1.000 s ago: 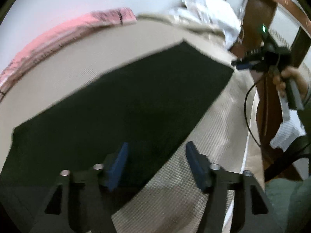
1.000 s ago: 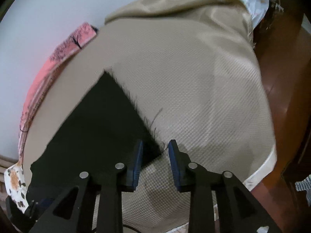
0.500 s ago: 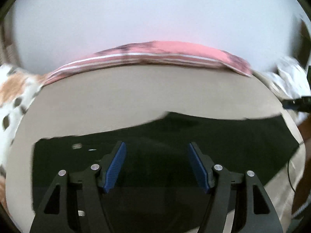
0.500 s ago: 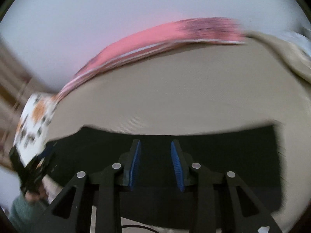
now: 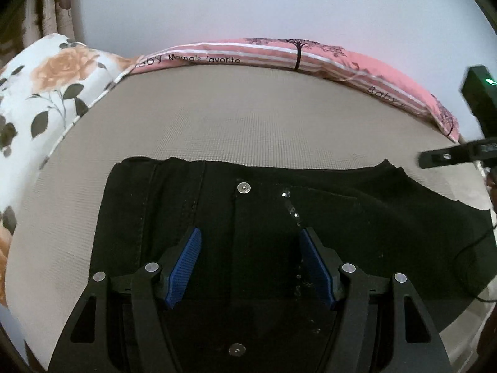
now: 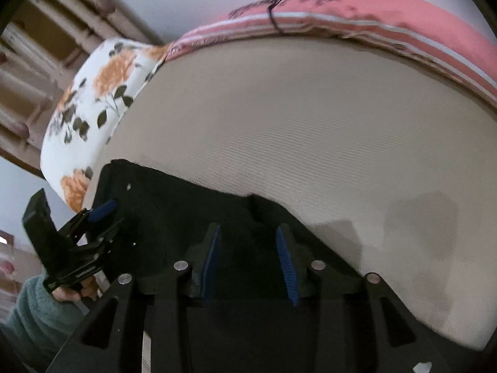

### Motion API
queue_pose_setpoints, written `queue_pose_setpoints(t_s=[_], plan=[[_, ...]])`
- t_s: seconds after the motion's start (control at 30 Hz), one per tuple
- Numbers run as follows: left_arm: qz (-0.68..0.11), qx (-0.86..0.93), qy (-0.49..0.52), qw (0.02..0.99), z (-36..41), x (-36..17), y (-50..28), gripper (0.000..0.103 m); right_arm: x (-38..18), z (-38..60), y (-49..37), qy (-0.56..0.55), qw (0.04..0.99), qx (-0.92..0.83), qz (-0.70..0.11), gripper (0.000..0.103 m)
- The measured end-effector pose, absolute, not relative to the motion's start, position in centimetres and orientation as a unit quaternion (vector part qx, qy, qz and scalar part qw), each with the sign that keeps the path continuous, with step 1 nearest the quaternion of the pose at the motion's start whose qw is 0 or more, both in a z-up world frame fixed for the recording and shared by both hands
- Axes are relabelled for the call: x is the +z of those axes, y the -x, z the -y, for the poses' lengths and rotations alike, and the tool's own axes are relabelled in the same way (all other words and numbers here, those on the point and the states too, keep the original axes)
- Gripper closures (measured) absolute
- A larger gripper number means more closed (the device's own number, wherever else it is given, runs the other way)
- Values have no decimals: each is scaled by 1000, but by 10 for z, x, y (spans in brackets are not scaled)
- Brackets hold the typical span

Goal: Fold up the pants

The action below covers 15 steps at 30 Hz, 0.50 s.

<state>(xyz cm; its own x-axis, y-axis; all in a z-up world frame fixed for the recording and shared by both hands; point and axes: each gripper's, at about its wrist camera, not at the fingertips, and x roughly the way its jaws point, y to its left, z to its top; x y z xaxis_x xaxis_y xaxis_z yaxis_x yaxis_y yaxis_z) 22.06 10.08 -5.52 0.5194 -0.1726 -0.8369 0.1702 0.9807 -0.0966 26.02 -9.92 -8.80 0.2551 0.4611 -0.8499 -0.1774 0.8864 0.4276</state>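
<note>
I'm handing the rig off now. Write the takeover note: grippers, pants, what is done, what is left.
Left gripper: open, above the waist end of the pants, near the button, gripping nothing.
Right gripper: open, over the other end of the pants, holding nothing.
Pants: black, spread in a long band along the near side of the beige bed cover. Floral pillow to the left, pink bedding along the far edge.
Done: pants laid out.
Left: how many folds are already in cannot be told; grip both ends and fold across.
</note>
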Motion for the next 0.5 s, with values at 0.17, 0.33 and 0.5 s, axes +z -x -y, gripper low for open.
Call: queue_pose_setpoints(t_s=[0.17, 0.33, 0.5], plan=[[-482, -108, -1, 869, -103, -59, -221, 36, -114, 82, -284, -130, 747, 236, -608, 67], [-482, -112, 6, 869, -106, -59, -218, 37, -114, 83, -292, -143, 749, 249, -598, 93], [-481, -114, 10, 869, -107, -59, -218, 37, -118, 82, -299, -131, 768, 226, -585, 95]])
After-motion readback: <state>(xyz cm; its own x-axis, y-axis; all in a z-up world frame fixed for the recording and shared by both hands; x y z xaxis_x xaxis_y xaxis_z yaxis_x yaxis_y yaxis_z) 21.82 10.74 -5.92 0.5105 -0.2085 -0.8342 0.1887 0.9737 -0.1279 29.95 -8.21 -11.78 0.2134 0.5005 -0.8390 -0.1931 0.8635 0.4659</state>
